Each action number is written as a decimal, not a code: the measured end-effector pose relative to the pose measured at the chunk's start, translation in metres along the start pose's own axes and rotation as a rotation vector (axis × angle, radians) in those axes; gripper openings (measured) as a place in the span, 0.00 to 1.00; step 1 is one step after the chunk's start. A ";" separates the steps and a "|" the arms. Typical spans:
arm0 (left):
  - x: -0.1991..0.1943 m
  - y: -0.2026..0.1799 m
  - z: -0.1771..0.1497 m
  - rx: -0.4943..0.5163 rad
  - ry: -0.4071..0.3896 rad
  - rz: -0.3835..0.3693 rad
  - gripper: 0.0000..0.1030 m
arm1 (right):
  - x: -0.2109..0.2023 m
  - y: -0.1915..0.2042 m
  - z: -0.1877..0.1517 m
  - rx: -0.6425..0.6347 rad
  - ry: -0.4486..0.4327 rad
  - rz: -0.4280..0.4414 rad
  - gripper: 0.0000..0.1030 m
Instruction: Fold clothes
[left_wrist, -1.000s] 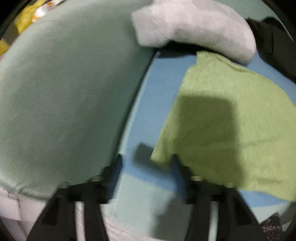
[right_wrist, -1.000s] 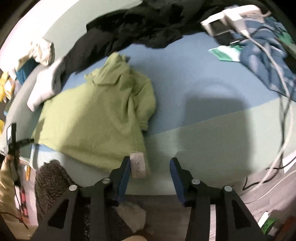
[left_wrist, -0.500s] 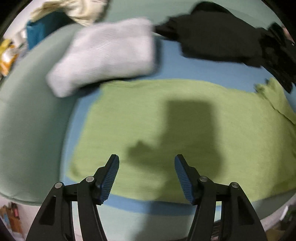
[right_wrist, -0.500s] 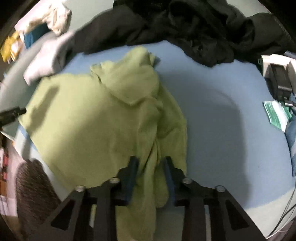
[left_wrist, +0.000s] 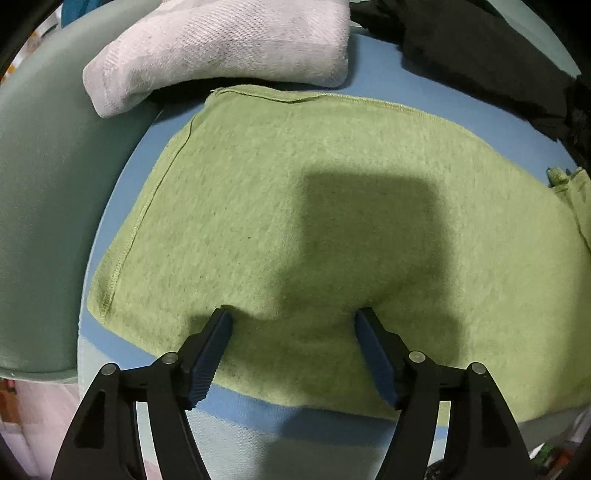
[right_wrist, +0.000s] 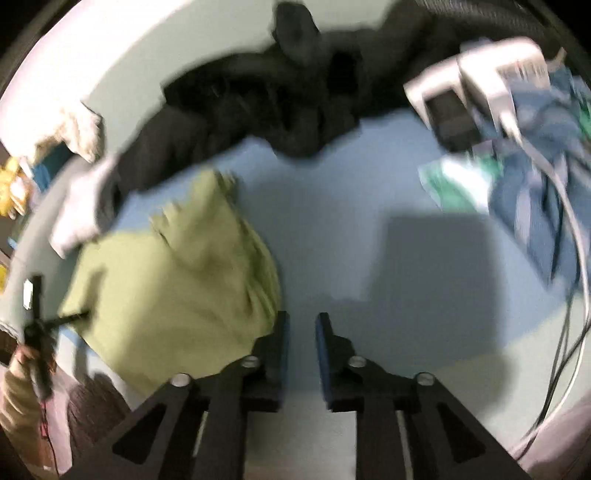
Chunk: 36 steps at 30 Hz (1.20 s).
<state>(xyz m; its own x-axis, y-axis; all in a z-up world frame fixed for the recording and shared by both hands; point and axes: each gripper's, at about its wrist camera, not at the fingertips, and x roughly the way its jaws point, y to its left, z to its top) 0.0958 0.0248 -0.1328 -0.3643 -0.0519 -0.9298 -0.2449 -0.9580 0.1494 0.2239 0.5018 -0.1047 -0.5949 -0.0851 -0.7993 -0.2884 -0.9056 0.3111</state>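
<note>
The left gripper (left_wrist: 293, 317) is seen opening wide over the fuzzy green fleece garment (left_wrist: 332, 206), nothing gripped; the right gripper (right_wrist: 302, 325), opening narrowly, is empty, the garment at nine o'clock

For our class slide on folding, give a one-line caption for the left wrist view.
Left gripper, fingers opening, above the green garment beside a white folded cloth.

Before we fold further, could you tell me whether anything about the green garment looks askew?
Yes: the green garment lies flat at its hemmed end, but its far end is bunched into rumpled folds beside the right gripper, whose jaws are opening with nothing between them.
</note>
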 end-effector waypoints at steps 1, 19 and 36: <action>-0.001 0.000 -0.001 -0.003 0.002 -0.001 0.70 | 0.004 0.008 0.007 -0.033 0.008 0.010 0.27; -0.057 -0.025 -0.040 0.063 -0.209 -0.027 0.72 | -0.027 -0.048 -0.028 0.289 0.019 -0.002 0.46; -0.151 -0.289 -0.239 1.324 -0.861 0.024 0.73 | -0.043 -0.033 -0.096 0.584 0.021 0.548 0.08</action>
<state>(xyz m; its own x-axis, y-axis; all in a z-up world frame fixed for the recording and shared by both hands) 0.4362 0.2417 -0.1160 -0.6476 0.5480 -0.5295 -0.6431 -0.0203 0.7655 0.3313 0.4952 -0.1298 -0.7531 -0.4680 -0.4624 -0.3086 -0.3695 0.8765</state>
